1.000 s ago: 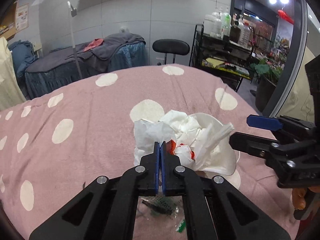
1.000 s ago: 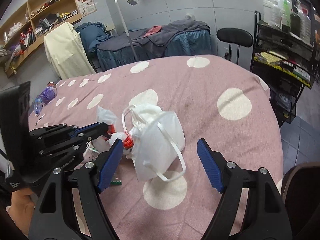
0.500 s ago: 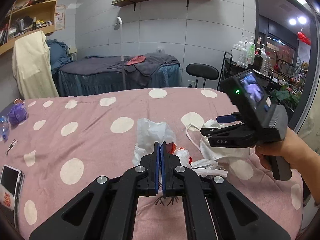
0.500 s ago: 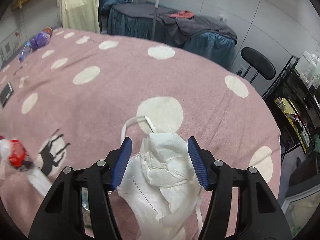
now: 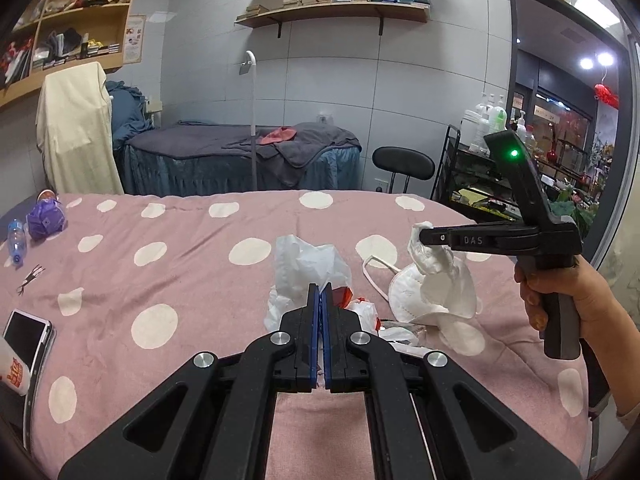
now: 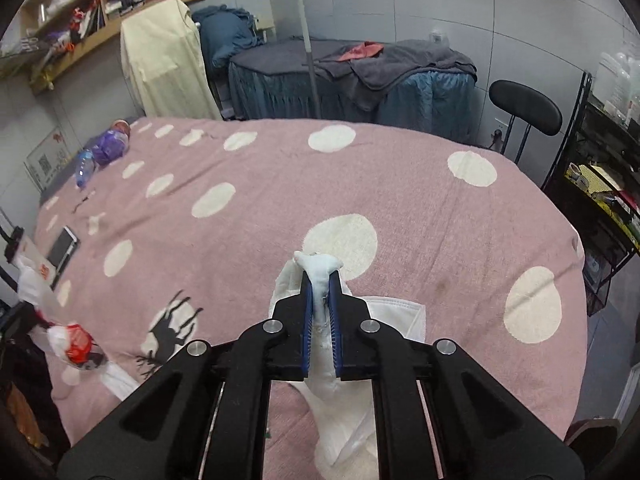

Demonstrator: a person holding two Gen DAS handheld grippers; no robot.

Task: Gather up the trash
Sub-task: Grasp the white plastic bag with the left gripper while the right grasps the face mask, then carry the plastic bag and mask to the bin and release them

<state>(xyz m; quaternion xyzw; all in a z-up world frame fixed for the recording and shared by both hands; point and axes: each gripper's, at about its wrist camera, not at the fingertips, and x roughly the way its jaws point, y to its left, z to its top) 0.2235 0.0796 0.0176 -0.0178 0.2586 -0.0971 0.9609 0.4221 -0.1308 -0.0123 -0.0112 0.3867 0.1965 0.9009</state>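
A pile of trash lies on the pink polka-dot bedspread: a thin white plastic bag, a red-and-white wrapper and a white face mask. My right gripper is shut on a crumpled white tissue and part of the mask, lifted a little above the bed; it also shows in the left wrist view. My left gripper is shut, its tips at the near edge of the plastic bag; whether it pinches the bag I cannot tell.
A phone lies at the bed's left edge. A purple bag and a water bottle lie at the far left. A stool and a black rack stand beyond the bed on the right.
My right gripper has closed on the tissue and mask and raised them off the bed. The left gripper has drawn back and up from the pile, staying shut.
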